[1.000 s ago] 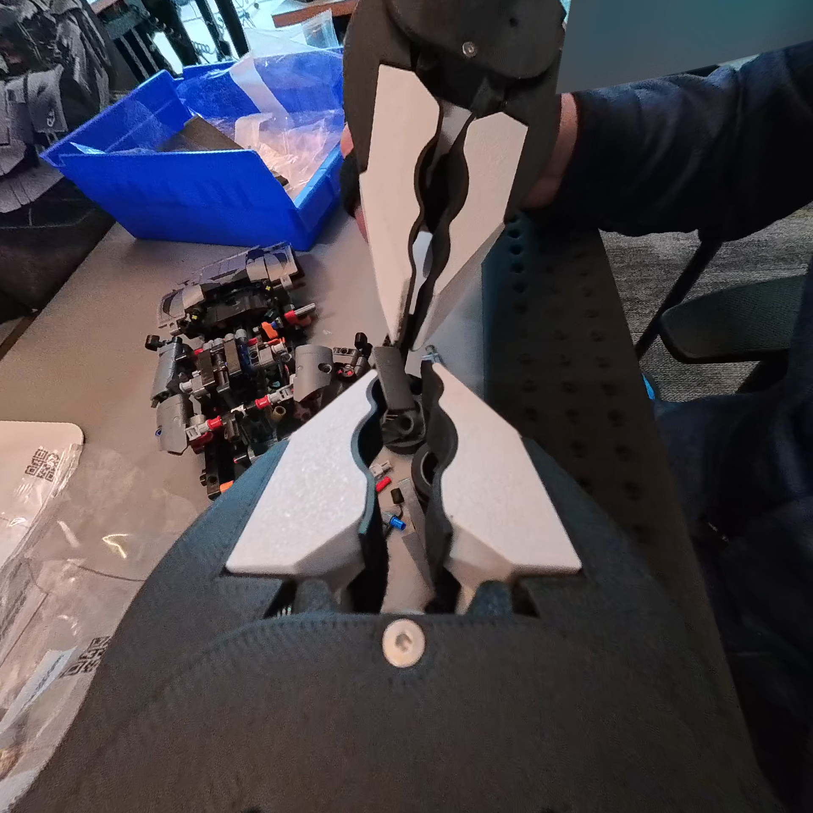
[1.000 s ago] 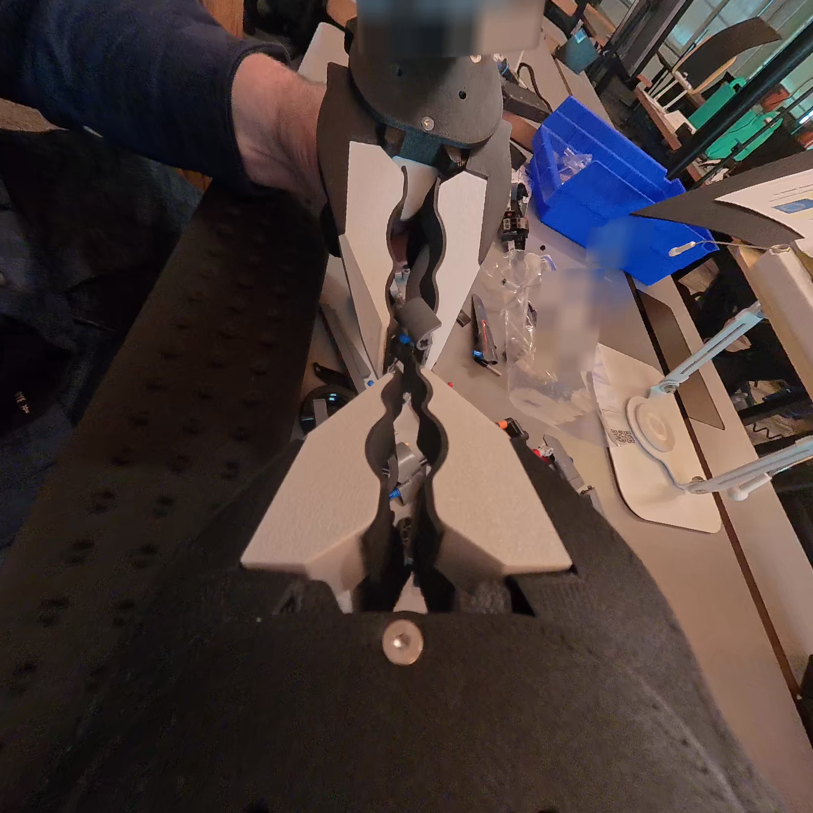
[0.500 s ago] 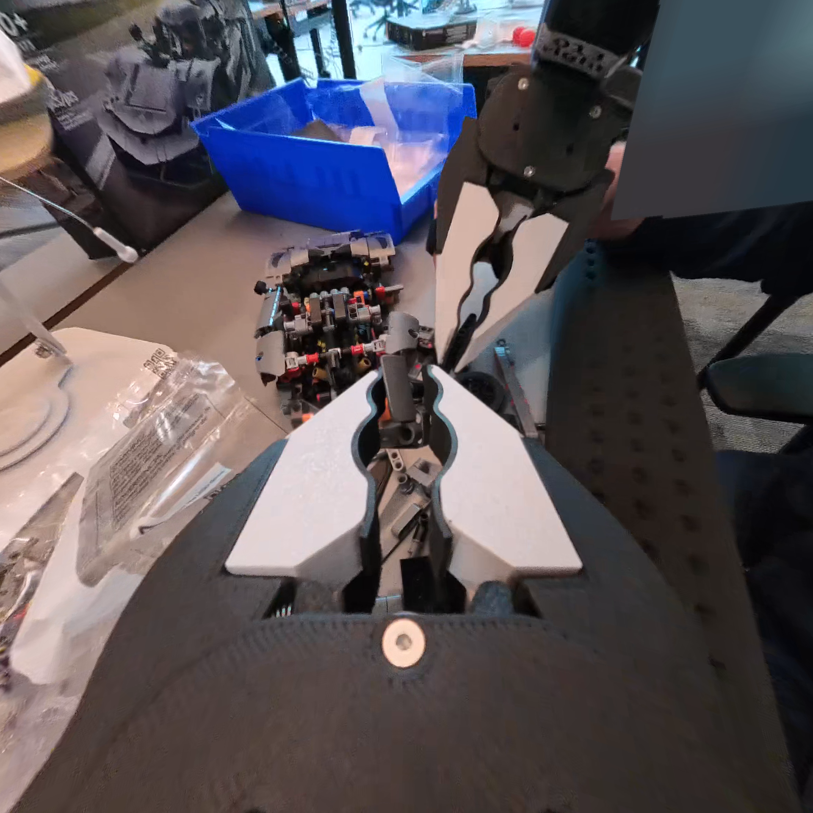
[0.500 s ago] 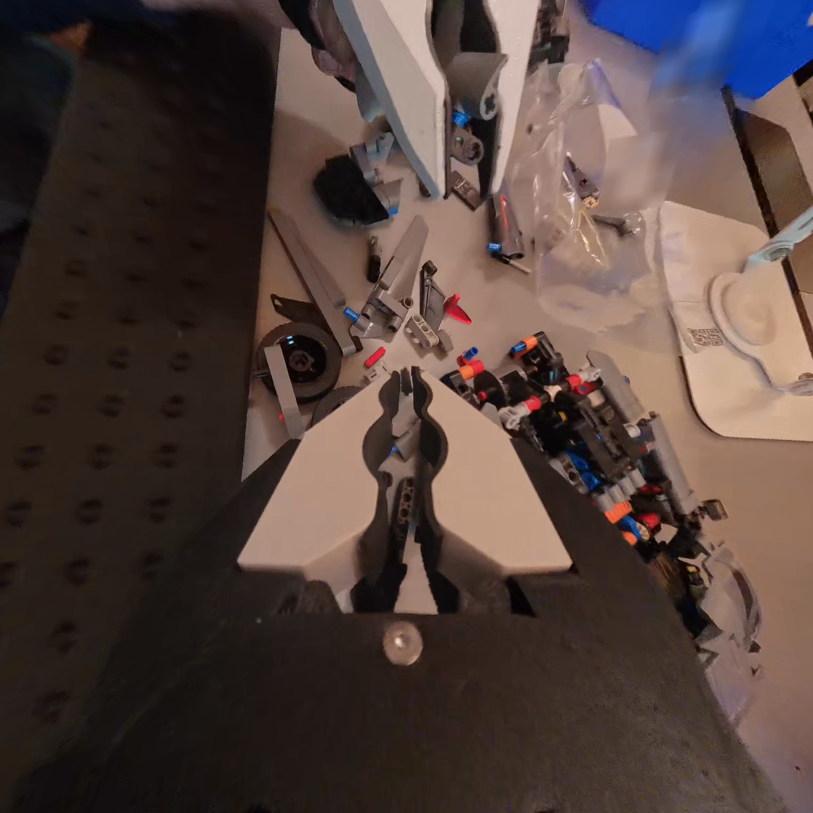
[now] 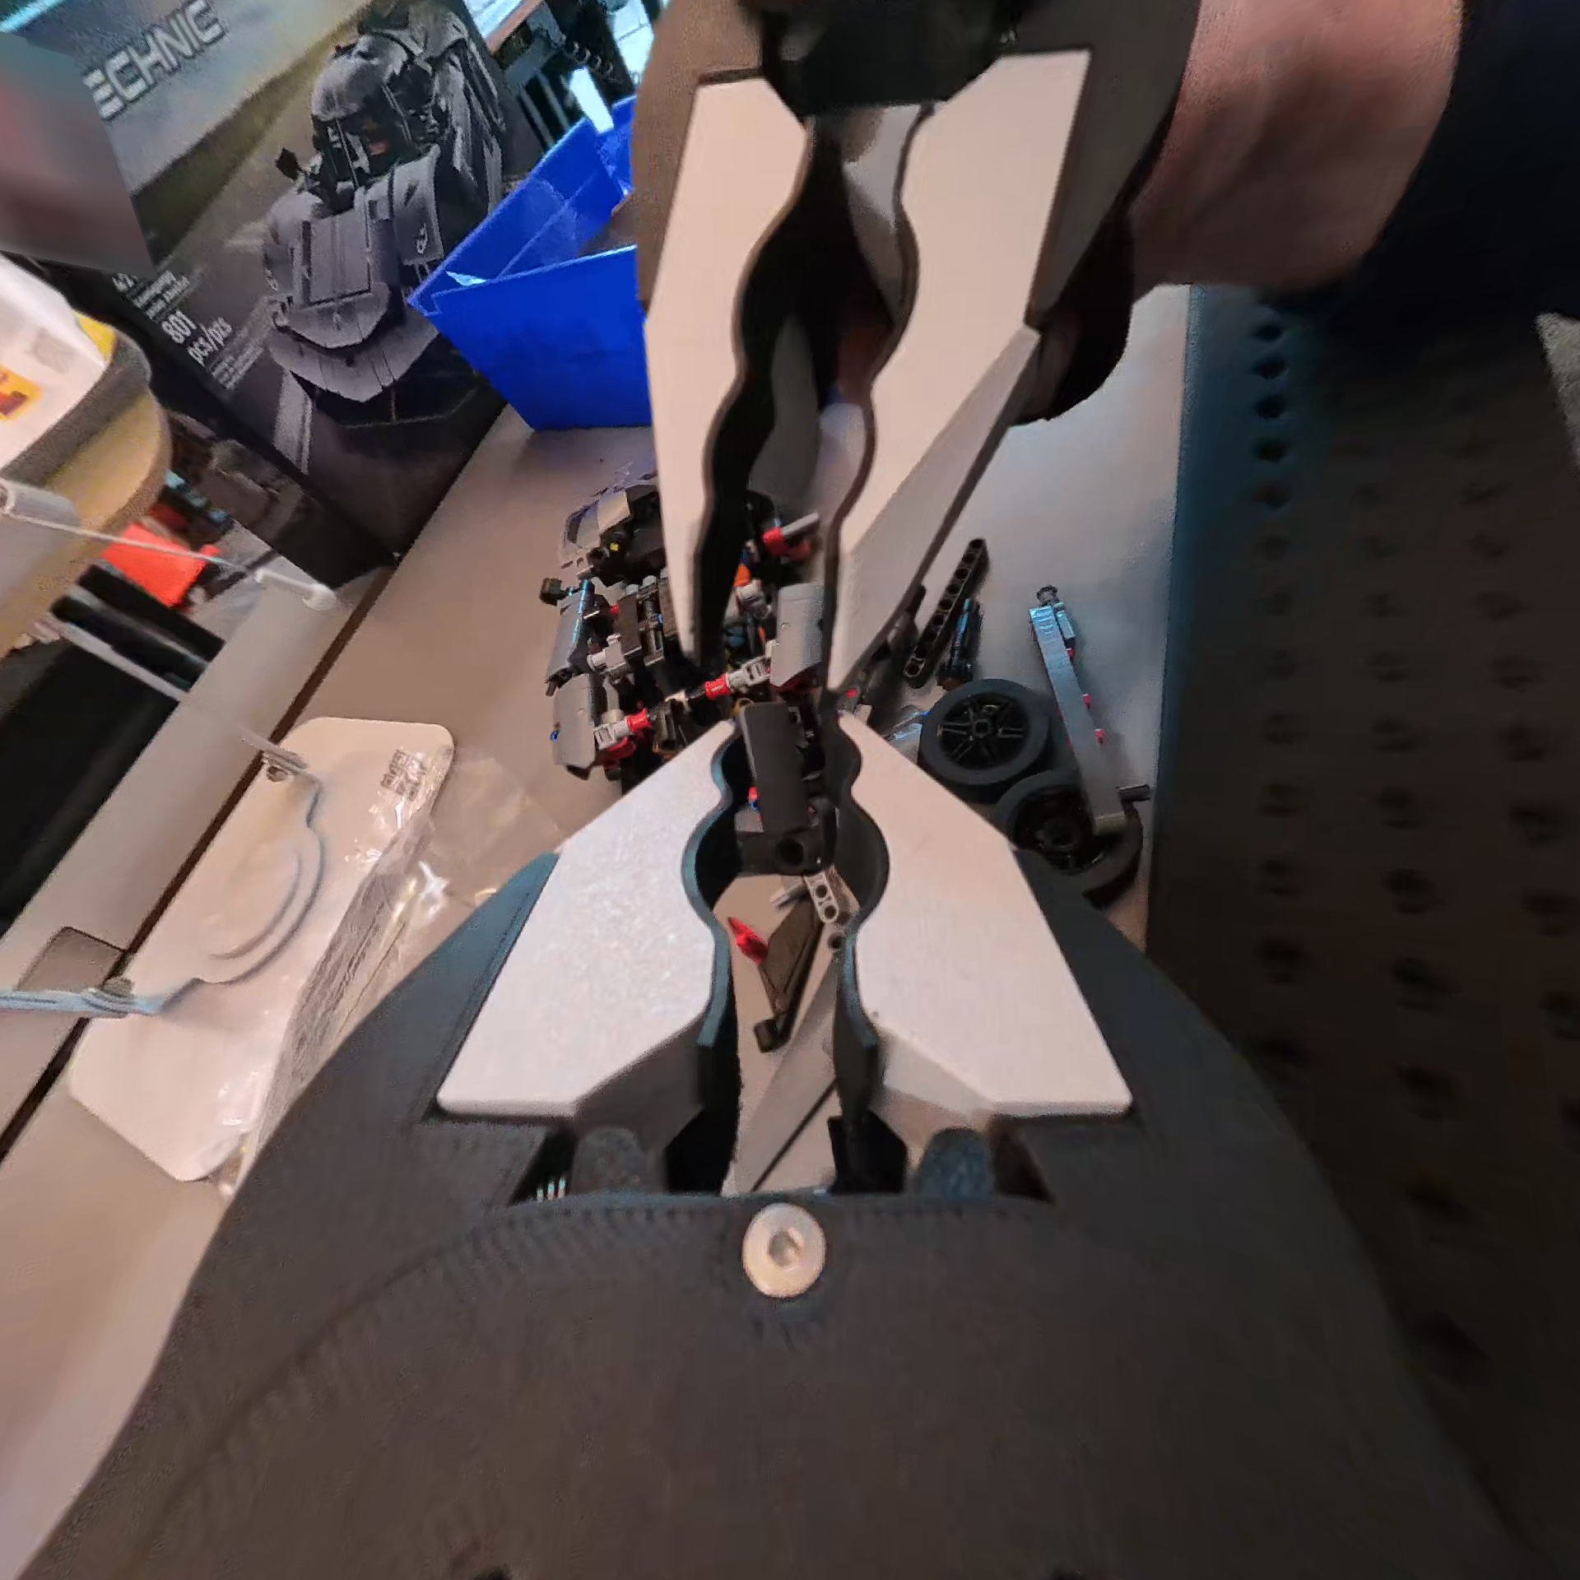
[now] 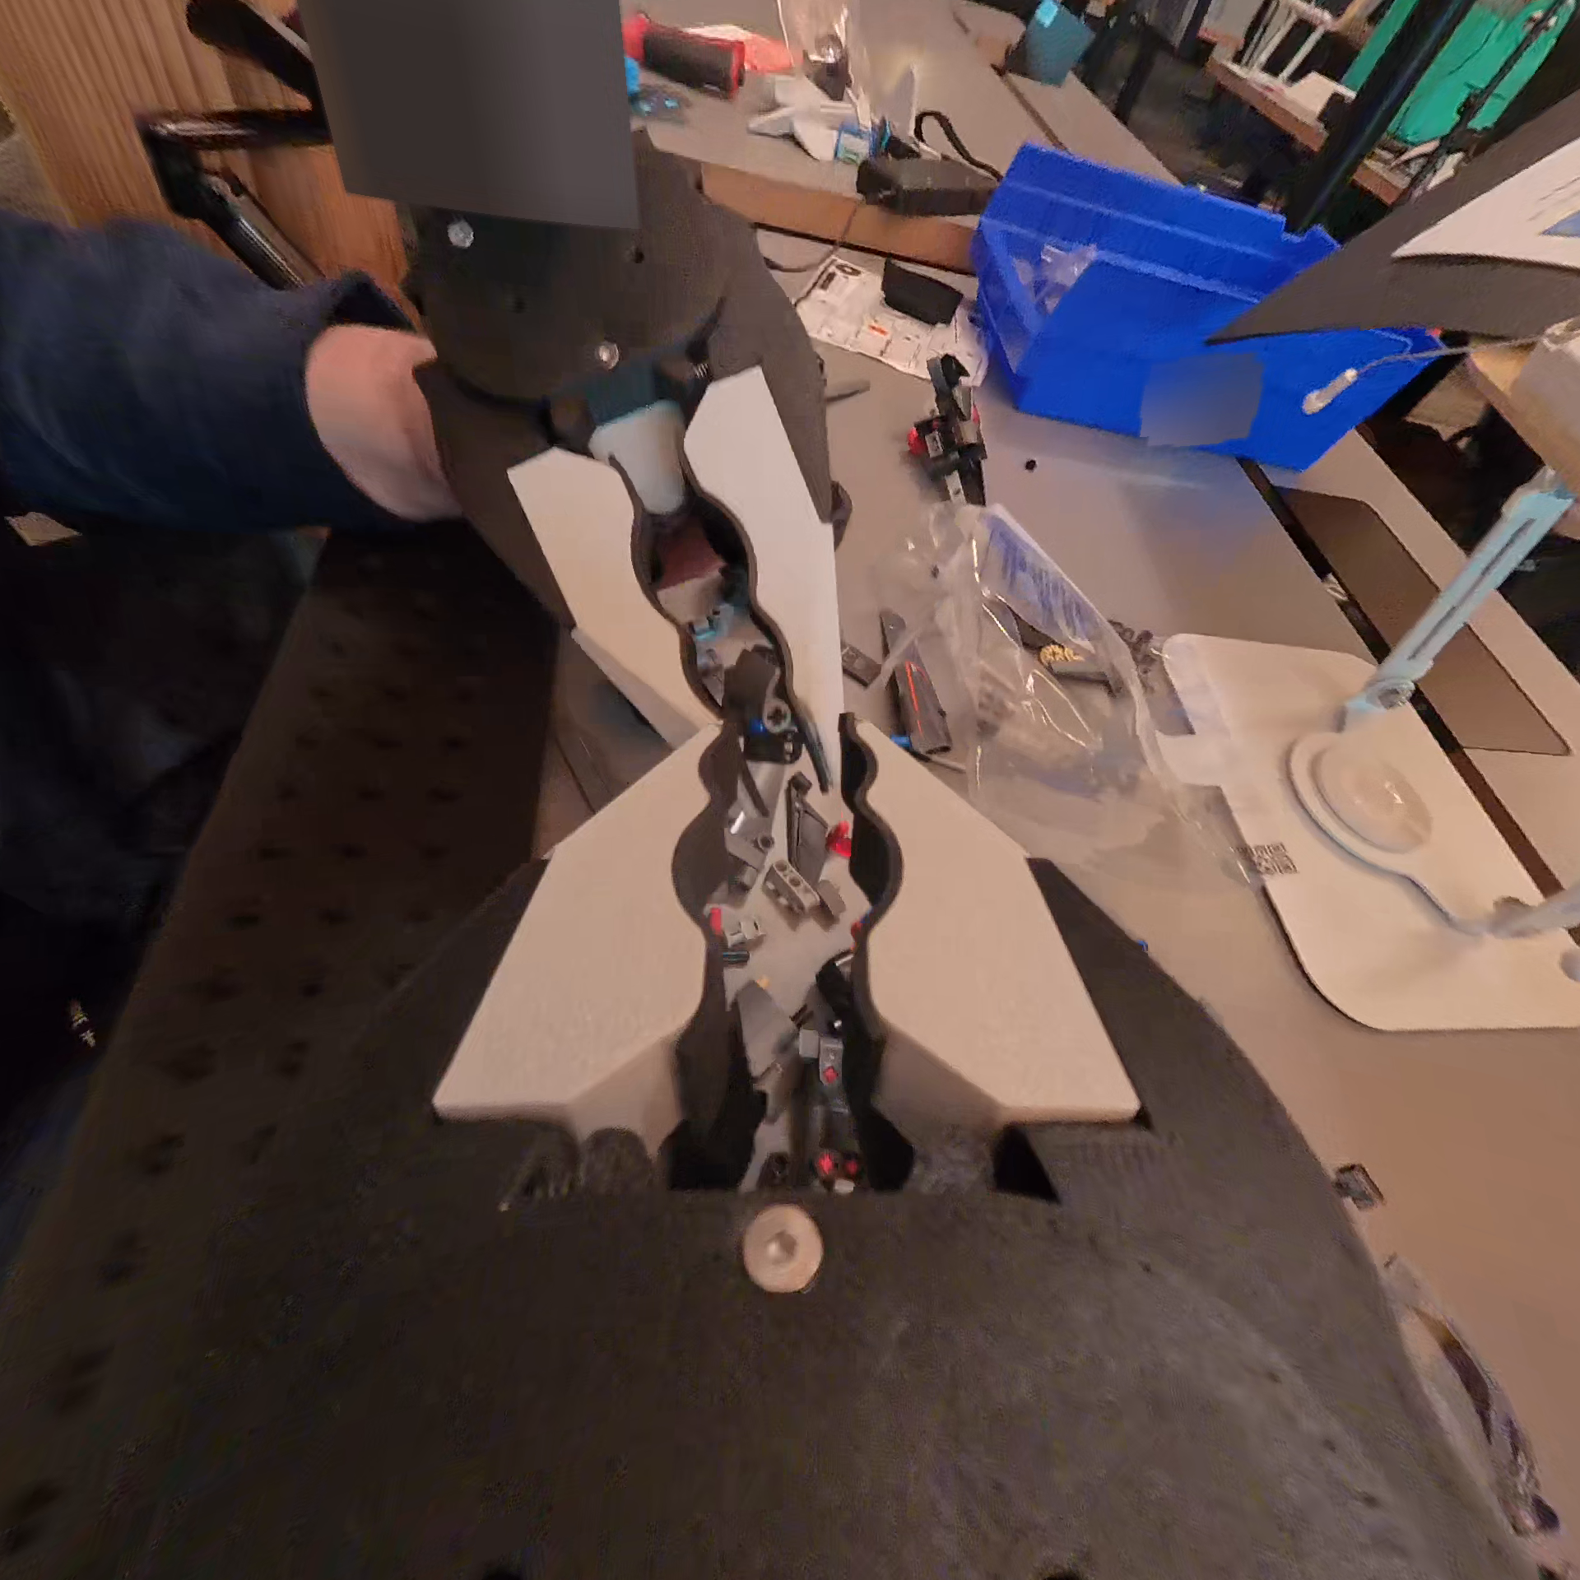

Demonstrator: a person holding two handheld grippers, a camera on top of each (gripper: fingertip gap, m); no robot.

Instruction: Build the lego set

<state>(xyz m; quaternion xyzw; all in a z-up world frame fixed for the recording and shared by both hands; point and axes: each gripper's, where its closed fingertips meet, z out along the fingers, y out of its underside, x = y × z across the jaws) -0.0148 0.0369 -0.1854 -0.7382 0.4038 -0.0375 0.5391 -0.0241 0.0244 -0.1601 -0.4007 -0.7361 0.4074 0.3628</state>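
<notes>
My left gripper (image 5: 782, 735) is shut on a dark grey Lego piece (image 5: 774, 782) that stands upright between its fingertips. The same piece, with a blue pin in it, shows in the right wrist view (image 6: 761, 710) at the left gripper's tips (image 6: 765, 722). My right gripper (image 6: 782, 731) is open and empty. Its fingertips sit tip to tip with the left gripper's, just above the held piece (image 5: 769, 667). The partly built dark model (image 5: 616, 650) lies on the grey table behind them.
Two black wheels (image 5: 983, 739), a grey beam (image 5: 1069, 684) and small loose parts lie by the model. A blue bin (image 6: 1154, 282) and the set's box (image 5: 325, 214) stand at the back. A plastic bag (image 6: 1052, 684), a white stand base (image 6: 1368, 812) and a black perforated board (image 5: 1368, 684) flank the work area. My two grippers' fingertips are within a few centimetres of each other.
My right gripper was shut, swung down over the loose parts, then came back to the held piece and opened. My left gripper kept its hold on the dark piece.
</notes>
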